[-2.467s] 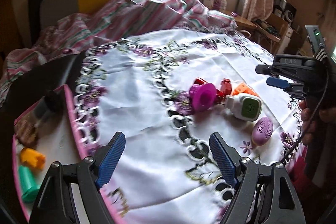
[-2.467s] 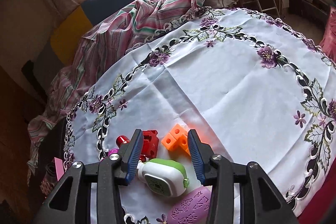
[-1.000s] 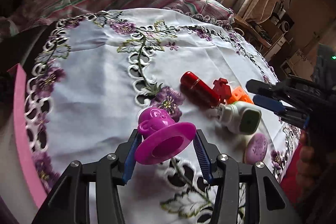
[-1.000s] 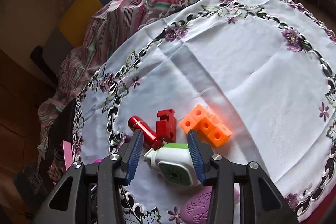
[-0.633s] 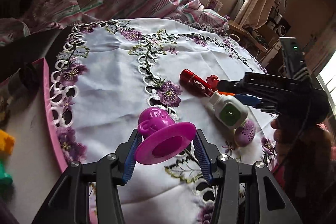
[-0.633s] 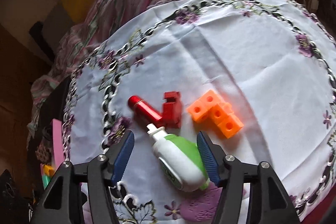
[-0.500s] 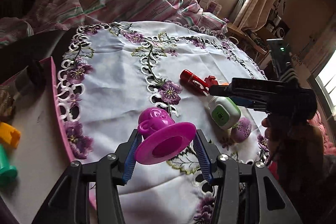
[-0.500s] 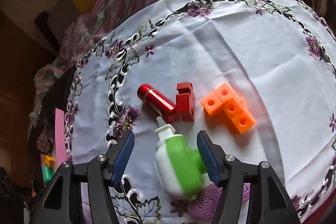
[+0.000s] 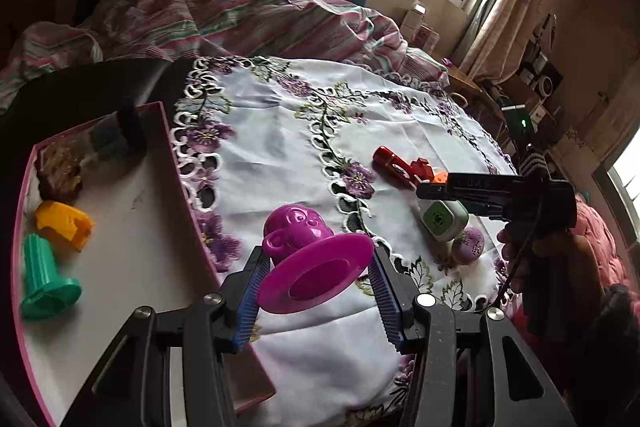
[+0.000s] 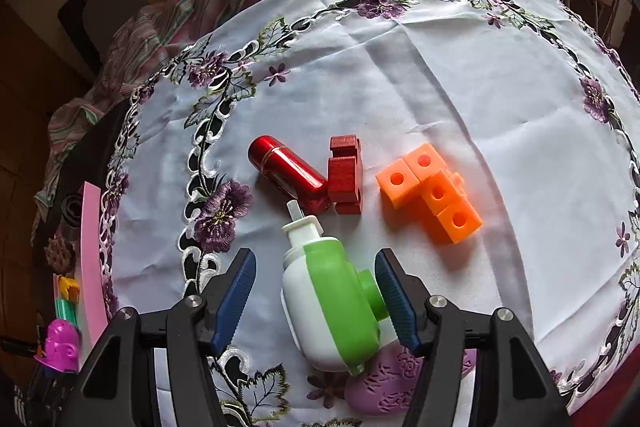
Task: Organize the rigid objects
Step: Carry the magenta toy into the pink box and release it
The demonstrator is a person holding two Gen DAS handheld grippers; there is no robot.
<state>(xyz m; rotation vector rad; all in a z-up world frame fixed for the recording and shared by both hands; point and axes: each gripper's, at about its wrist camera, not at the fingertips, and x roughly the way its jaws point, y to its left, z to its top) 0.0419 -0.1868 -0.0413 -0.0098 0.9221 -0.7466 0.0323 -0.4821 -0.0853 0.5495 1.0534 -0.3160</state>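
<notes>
Left tool [image 9: 316, 287] grips a magenta plastic monkey-head cup [image 9: 312, 259]; right tool [image 10: 316, 297] stands open around a green-and-white plastic bottle [image 10: 332, 301].

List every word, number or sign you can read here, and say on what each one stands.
"DAS": on the side of the right gripper, seen from the left wrist.
Raised characters on the purple egg-shaped thing: not readable.
Emblem on the green and white device: a symbol, no legible letters.
</notes>
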